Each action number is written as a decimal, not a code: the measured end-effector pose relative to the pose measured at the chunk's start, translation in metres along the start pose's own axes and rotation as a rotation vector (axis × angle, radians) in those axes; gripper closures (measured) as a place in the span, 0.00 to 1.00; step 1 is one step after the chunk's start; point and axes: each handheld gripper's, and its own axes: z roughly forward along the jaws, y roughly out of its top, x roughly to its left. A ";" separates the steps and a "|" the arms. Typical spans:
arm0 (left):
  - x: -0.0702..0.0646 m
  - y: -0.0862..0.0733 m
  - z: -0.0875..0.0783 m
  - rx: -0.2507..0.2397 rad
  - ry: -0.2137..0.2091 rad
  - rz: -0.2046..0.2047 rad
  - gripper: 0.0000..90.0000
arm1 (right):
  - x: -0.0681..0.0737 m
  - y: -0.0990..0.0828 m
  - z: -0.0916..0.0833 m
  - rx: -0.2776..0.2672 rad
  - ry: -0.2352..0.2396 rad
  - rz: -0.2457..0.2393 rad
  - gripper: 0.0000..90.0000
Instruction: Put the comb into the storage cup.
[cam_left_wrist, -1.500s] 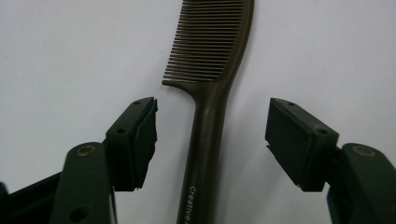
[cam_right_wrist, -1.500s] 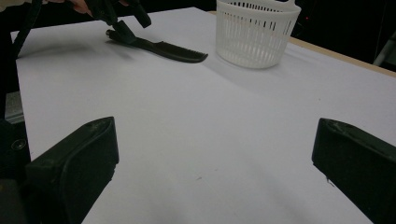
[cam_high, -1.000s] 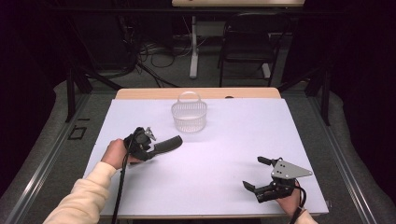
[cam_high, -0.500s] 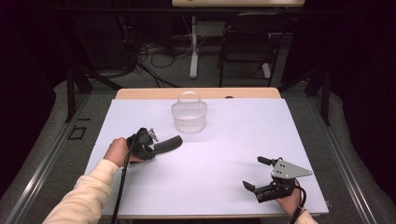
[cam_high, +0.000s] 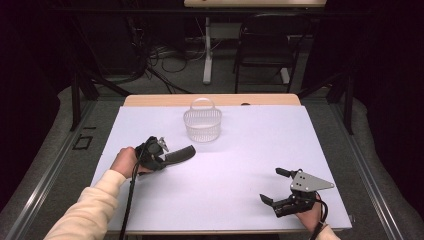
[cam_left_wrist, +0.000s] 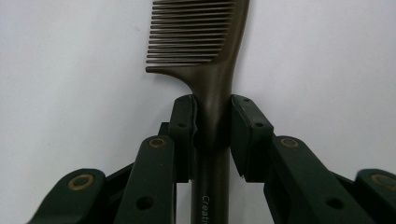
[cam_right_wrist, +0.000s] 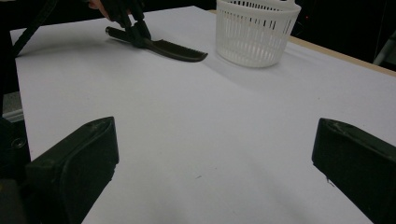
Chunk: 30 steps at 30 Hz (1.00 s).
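The left gripper (cam_left_wrist: 212, 135) has just been closing onto the dark comb (cam_left_wrist: 205, 56) handle — gripped so far back, it may swing when lifted — while the right gripper (cam_high: 281, 187) rests wide open.

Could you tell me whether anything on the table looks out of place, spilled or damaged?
Nothing stands out. The white basket stands upright and looks intact, the dark comb looks undamaged with the left hand-held gripper closed on its handle, and the white table cover shows no spill.
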 end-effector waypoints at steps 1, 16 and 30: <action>0.000 -0.001 -0.001 -0.014 -0.001 -0.006 0.80 | 0.000 0.000 0.000 0.002 0.000 0.001 0.00; -0.003 -0.010 -0.022 -0.147 0.000 -0.073 0.80 | 0.000 0.000 0.000 0.001 -0.005 0.001 0.00; -0.007 -0.018 -0.032 -0.276 -0.040 -0.145 0.80 | 0.000 0.000 0.000 0.006 -0.004 0.001 0.00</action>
